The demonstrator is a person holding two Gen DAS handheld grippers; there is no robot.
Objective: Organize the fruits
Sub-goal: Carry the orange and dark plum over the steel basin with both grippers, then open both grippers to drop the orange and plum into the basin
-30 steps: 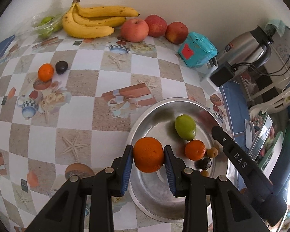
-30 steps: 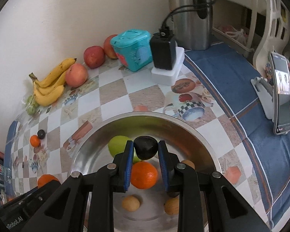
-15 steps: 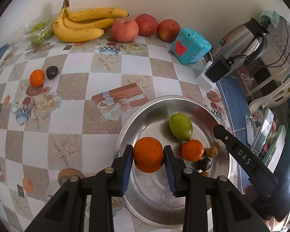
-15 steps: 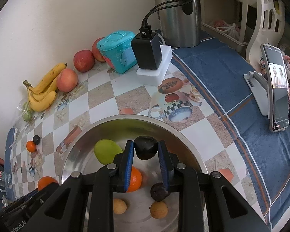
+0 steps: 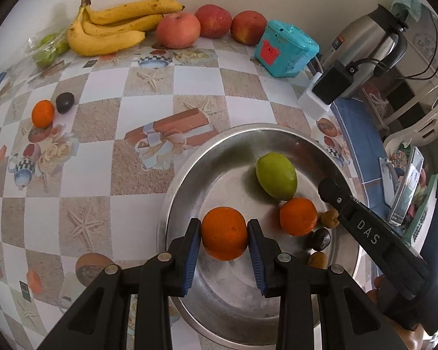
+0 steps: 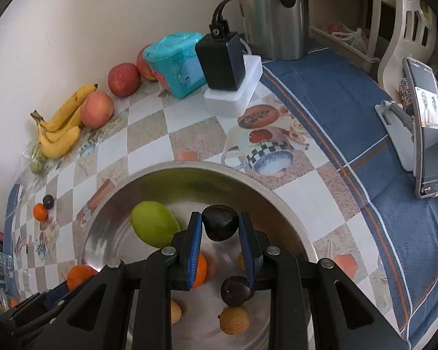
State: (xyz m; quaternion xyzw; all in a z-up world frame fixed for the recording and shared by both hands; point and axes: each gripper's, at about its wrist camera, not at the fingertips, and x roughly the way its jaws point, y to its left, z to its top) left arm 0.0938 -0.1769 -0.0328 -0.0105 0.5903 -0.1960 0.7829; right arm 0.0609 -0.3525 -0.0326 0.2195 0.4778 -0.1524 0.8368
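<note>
Step in hand: loading steel bowl. Left gripper clamps orange over bowl's near side; right gripper clamps dark plum above bowl — next move likely: lower, release clear of green mango. Only left view shows loose tangerine beside table's dark fruit close up; only right view shows phone — propped on stand.

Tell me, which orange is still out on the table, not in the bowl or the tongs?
The small orange beside the dark plum. The other two are over the metal bowl: one lying inside, one in the left tongs.
</note>
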